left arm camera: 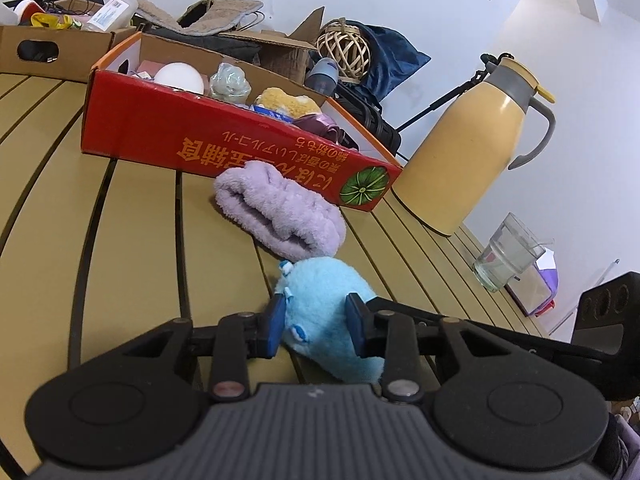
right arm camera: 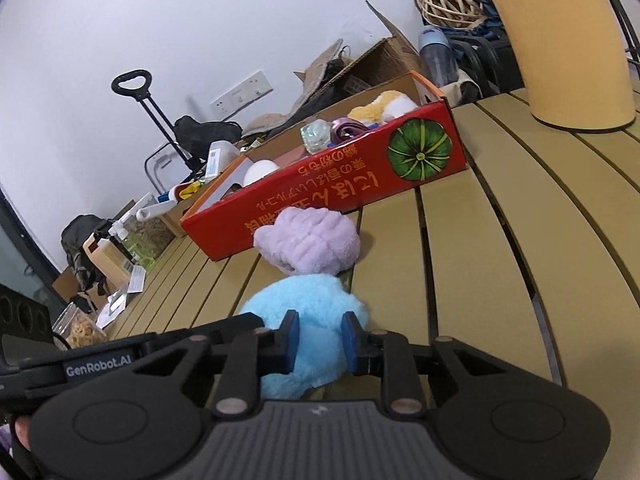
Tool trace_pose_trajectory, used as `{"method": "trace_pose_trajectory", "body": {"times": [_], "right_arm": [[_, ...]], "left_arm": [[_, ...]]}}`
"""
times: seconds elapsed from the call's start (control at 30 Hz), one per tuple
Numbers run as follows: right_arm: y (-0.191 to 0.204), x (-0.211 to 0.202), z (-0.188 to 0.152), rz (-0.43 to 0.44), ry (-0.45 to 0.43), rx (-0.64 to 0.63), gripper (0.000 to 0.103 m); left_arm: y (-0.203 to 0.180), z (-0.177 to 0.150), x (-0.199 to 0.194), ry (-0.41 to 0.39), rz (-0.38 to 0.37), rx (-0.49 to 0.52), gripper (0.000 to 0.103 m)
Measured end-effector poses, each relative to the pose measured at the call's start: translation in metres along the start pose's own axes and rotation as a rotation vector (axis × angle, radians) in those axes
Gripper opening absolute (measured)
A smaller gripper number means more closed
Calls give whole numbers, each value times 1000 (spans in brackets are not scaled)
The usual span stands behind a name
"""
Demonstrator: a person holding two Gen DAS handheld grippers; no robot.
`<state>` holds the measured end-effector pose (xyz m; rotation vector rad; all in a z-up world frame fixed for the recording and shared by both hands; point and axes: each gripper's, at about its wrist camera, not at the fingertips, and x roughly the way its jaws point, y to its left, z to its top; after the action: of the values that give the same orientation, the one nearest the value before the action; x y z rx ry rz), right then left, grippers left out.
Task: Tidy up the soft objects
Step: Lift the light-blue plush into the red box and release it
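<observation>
A light blue plush toy (left arm camera: 324,312) lies on the slatted tan table (left arm camera: 132,240). My left gripper (left arm camera: 316,320) has its blue pads on both sides of the plush, pressing into it. My right gripper (right arm camera: 319,338) also has its pads around the same blue plush (right arm camera: 308,312) from the other side. A rolled lilac fluffy cloth (left arm camera: 280,210) lies just beyond the plush, against a red cardboard box (left arm camera: 224,140); it also shows in the right wrist view (right arm camera: 310,242). The red box (right arm camera: 340,184) holds a yellow-white plush (right arm camera: 380,106), a white ball and other items.
A yellow thermos jug (left arm camera: 472,140) stands right of the red box. A glass of water (left arm camera: 508,256) stands near the table's right edge. Brown cardboard boxes (left arm camera: 52,46), bags and a wicker ball (left arm camera: 344,50) lie behind the table. A jar of snacks (right arm camera: 80,330) stands at the left.
</observation>
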<state>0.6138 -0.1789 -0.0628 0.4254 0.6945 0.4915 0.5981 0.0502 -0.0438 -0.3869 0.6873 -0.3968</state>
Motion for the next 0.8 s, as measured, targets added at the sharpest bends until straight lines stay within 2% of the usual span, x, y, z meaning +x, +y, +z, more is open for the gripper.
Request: {"method": "trace_pose_trajectory", "body": {"times": [0.17, 0.4, 0.63, 0.8], "right_arm": [[0, -3, -6, -4, -6, 7, 26], [-18, -4, -7, 116, 21, 148, 26], [-7, -52, -15, 249, -62, 208, 25], [24, -82, 9, 283, -132, 139, 25]], "left_arm": [[2, -4, -1, -9, -7, -13, 33], [-7, -14, -13, -47, 3, -51, 31], [-31, -32, -73, -138, -47, -96, 31], [-52, -7, -107, -241, -79, -65, 31]]}}
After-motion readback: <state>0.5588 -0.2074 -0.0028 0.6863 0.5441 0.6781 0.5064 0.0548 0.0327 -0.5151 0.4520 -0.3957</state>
